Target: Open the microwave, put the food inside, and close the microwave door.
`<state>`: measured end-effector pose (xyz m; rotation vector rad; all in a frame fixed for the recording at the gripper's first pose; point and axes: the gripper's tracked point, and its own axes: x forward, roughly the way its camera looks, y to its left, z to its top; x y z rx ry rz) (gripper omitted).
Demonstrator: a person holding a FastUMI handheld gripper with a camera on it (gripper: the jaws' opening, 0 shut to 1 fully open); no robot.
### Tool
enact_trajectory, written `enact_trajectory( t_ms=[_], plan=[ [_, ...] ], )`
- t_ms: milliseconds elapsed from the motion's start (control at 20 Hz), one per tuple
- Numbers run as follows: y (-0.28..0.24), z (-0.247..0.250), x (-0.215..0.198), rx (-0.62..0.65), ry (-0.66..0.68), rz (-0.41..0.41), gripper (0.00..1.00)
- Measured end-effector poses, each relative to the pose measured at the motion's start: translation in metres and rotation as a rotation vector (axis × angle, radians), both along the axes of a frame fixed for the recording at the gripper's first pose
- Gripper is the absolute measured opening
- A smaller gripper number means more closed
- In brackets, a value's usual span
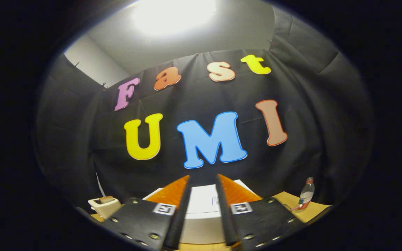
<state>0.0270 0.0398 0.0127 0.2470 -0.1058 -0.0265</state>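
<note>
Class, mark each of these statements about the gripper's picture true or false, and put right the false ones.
1. The gripper holds the bottle. False: its fingers are apart with nothing between them; the bottle stands off to the right.
2. The white microwave lies beyond the fingers. True.
3. The toaster sits to the left of the microwave. True.
4. The bottle lies on its side. False: it stands upright on the table.

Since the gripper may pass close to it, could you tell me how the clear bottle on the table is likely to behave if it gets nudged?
The bottle stands upright, tall and narrow, near the table edge, so it would probably tip easily. It looks like thin clear plastic, so likely light and slippery. Once down, it may roll. The gripper, its fingers apart with nothing between them, is above the white microwave.
</note>
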Motion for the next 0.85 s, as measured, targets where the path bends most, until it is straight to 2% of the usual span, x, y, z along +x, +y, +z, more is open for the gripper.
enact_trajectory(
  t_ms=[50,200,400,700,850],
  plan=[
    [0.004,0.008,-0.004,-0.02,-0.037,0.021,0.93],
    [-0.001,0.01,-0.002,-0.126,-0.086,-0.013,0.94],
    [0.007,-0.007,0.009,-0.187,-0.05,-0.037,0.94],
    [0.027,-0.054,0.03,-0.317,0.12,0.027,0.95],
    [0.035,-0.067,0.039,-0.271,0.168,0.044,0.96]
  ],
)
